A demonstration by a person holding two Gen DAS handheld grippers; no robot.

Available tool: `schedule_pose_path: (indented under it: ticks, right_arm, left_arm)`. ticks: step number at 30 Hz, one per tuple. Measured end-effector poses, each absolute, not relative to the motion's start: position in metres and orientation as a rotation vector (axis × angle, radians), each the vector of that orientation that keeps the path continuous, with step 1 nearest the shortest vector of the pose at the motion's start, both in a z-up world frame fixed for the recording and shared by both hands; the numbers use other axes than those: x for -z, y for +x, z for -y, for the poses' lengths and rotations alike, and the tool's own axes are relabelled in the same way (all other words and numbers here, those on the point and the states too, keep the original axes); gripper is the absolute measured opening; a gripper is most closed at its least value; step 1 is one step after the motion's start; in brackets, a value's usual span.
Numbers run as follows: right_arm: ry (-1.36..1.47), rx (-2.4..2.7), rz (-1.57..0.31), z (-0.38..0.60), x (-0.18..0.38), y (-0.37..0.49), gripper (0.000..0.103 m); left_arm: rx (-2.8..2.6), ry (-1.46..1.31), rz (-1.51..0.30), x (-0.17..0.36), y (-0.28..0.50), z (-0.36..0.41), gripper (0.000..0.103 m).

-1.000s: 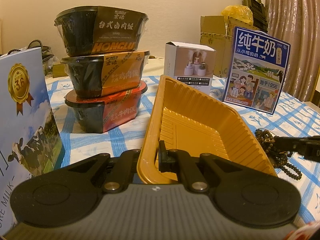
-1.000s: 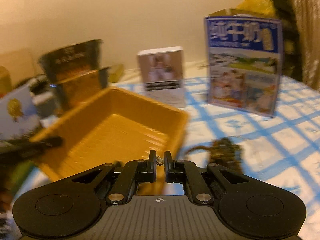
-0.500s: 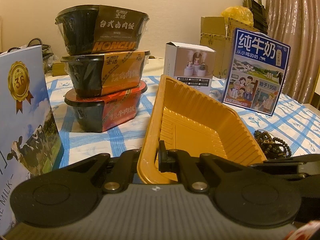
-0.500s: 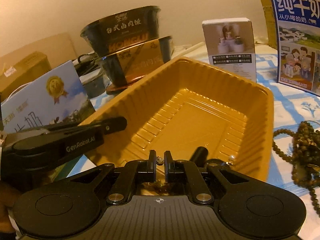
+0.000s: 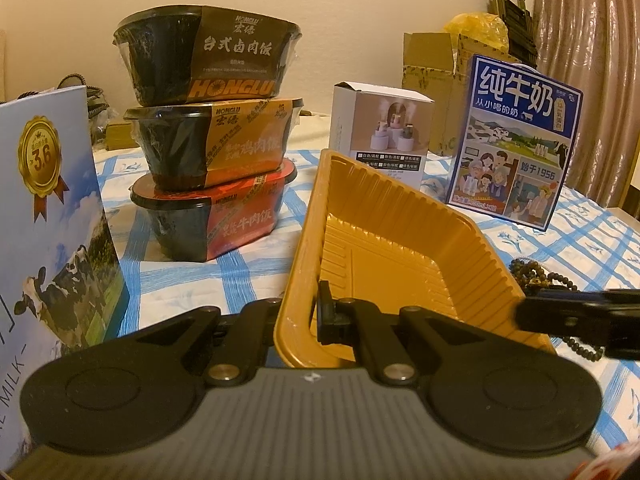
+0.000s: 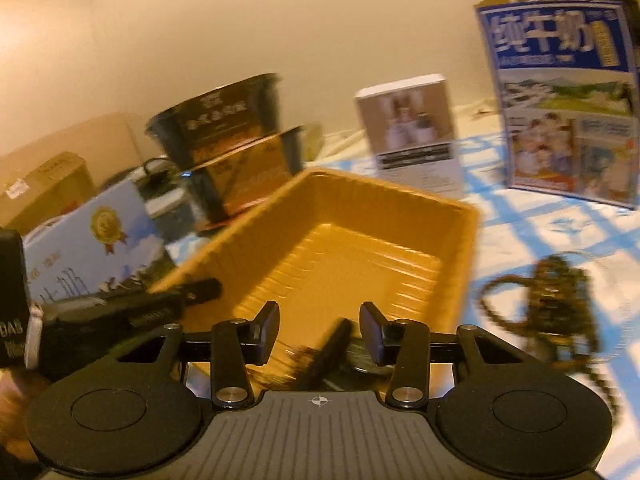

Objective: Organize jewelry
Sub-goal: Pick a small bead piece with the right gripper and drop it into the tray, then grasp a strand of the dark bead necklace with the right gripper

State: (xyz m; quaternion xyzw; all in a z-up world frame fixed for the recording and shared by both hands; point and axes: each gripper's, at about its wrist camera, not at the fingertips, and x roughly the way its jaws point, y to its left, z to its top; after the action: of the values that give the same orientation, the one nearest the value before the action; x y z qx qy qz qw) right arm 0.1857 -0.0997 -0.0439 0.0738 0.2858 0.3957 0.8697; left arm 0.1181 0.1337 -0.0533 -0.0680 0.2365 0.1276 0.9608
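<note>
A table covered by a blue-and-white checked cloth (image 5: 256,264) holds everything here. At its left edge stands a tall pale-blue milk carton (image 5: 48,216) with a gold medal reading "3.6", a cow picture and the letters "MILK". Behind it rises a stack of three black meal bowls (image 5: 208,132) branded "HONGLU", with Chinese lettering on dark, orange and red sleeves from top to bottom. To the right stands a blue milk box (image 5: 516,140) printed "纯牛奶" and "1956", with a cartoon family on it. Between them sits a small white product box (image 5: 380,136); its fine print is too small to read. In the centre lies an empty ribbed orange plastic tray (image 5: 392,248). The left gripper (image 5: 316,312) is closed tight on the tray's near rim, one finger inside and one outside the wall. The right gripper (image 6: 320,330) hovers over the tray's near right corner; its jaws have just been opening and stand about half apart, with a blurred dark item between them that the pads do not press. A dark beaded bracelet (image 6: 556,300) lies bunched on the cloth just right of the tray, outside it.
</note>
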Motion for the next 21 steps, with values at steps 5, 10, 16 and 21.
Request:
schedule_pose_path:
  ticks: [5,10,16,21]
  right_arm:
    - [0.103,-0.704,-0.628,0.140,0.052,0.192,0.045]
    - [0.055,-0.589,-0.649,0.174,0.060,0.202,0.045]
    - [0.014,-0.541,-0.653,0.189,0.059,0.222,0.045]
    - [-0.013,-0.570,-0.644,0.177,0.055,0.243,0.045]
  left_arm:
    - [-0.259,-0.141,-0.479,0.054,0.118,-0.135,0.005]
    - [-0.260,-0.137,-0.480,0.054,0.118,-0.135,0.005]
    - [-0.260,-0.136,-0.480,0.053,0.118,-0.135,0.005]
    - [-0.260,-0.131,-0.479,0.053,0.118,-0.134,0.005]
